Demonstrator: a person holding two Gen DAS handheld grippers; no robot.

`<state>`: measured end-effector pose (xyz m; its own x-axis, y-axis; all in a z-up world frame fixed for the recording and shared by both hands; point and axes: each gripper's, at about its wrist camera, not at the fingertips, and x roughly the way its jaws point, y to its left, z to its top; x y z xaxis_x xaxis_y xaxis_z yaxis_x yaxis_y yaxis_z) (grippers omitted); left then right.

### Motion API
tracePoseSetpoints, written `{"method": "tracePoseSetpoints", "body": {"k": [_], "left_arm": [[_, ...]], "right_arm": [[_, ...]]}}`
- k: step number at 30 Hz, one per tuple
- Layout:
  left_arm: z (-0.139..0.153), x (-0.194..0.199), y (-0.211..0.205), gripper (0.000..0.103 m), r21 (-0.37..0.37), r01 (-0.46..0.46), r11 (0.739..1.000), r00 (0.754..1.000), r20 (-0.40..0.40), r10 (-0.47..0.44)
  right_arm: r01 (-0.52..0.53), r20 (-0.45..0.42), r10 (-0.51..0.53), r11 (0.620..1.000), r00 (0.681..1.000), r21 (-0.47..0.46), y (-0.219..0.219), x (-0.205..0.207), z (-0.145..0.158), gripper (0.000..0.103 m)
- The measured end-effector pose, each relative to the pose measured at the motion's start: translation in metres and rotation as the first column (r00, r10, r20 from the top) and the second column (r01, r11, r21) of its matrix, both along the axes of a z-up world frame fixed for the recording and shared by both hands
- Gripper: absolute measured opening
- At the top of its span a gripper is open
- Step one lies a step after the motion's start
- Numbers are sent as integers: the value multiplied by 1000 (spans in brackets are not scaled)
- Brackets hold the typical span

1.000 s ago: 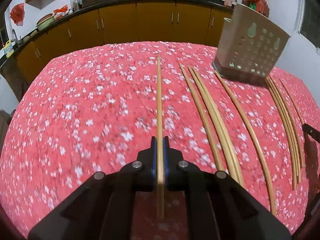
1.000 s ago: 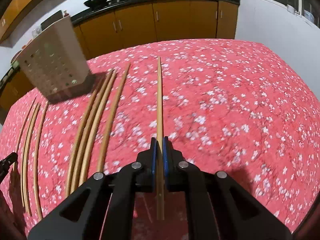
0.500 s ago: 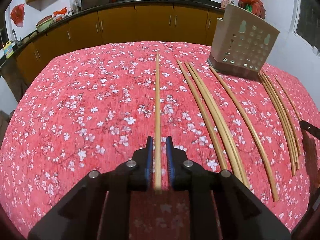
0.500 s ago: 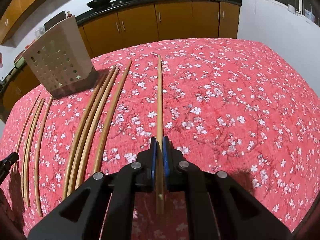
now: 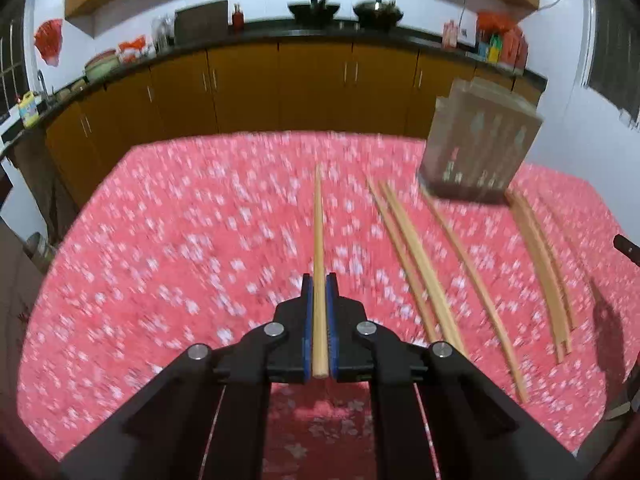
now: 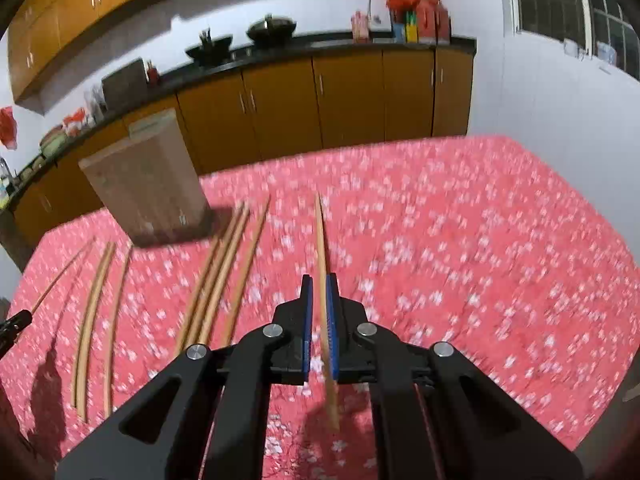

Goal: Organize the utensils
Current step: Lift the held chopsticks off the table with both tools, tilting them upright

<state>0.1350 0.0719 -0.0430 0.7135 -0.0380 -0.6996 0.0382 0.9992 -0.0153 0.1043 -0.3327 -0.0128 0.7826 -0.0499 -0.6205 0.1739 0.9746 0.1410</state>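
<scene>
My left gripper (image 5: 319,284) is shut on a wooden chopstick (image 5: 318,240) that points straight ahead, lifted above the red floral tablecloth. My right gripper (image 6: 319,284) holds another chopstick (image 6: 322,256) between its blue pads, and that stick is tilted slightly. Several more chopsticks (image 5: 416,256) lie on the cloth to the right in the left wrist view, and they also lie to the left (image 6: 216,276) in the right wrist view. A beige perforated utensil holder (image 5: 478,140) stands at the far right; the right wrist view shows it at the far left (image 6: 146,180).
The table under the red floral cloth (image 5: 168,256) fills both views. Brown kitchen cabinets (image 5: 280,84) with a cluttered dark counter run behind it. A white wall (image 6: 552,92) with a window stands to the right.
Both grippers have risen and pulled back from the table, so more of the kitchen shows. The left jaws, slightly apart half a second ago, have closed on the chopstick. The right chopstick now tilts.
</scene>
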Motion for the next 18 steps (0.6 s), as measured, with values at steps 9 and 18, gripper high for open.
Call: {"method": "tracePoseSetpoints", "body": {"k": [9, 18], "left_arm": [[64, -7, 11, 8, -21, -11, 1000, 986, 167, 15], [57, -7, 5, 8, -20, -14, 1000, 988, 154, 16]], "right_arm": [[-36, 46, 36, 999, 998, -18, 2, 1, 24, 6], [-153, -165, 154, 988, 974, 19, 36, -13, -50, 36]]}}
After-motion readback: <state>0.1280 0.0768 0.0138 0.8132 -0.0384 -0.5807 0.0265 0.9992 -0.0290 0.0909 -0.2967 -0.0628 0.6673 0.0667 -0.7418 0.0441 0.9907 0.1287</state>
